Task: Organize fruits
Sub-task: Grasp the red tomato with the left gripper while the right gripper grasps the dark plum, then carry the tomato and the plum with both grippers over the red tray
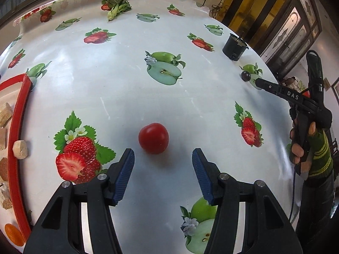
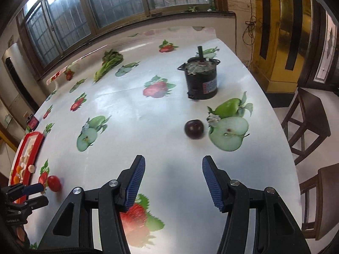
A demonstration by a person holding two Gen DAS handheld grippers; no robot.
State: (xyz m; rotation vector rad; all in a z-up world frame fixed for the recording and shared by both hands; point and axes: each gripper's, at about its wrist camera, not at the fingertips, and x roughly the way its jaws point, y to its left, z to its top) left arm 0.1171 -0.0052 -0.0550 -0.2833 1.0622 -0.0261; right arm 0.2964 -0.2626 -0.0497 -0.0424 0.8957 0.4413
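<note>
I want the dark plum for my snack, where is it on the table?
In the right wrist view, the dark plum sits on the table right of centre, beside a printed green apple, nearer than the black pot.

Fruits lay scattered on the worktop [image 1: 127, 89], with a tray at its left edge.

From the left tongs [image 1: 163, 158], the tomato [image 1: 153, 138] sat at 12 o'clock just ahead, the tray [image 1: 15, 114] at 9 o'clock, the leafy greens [image 1: 116, 6] far off at 11 o'clock, and the motor [image 1: 234, 46] at 1 o'clock with the plum [image 1: 246, 76] just before it. From the right tongs [image 2: 173, 169], the plum [image 2: 193, 129] lay at 12 o'clock, the motor [image 2: 200, 80] behind it.
</note>
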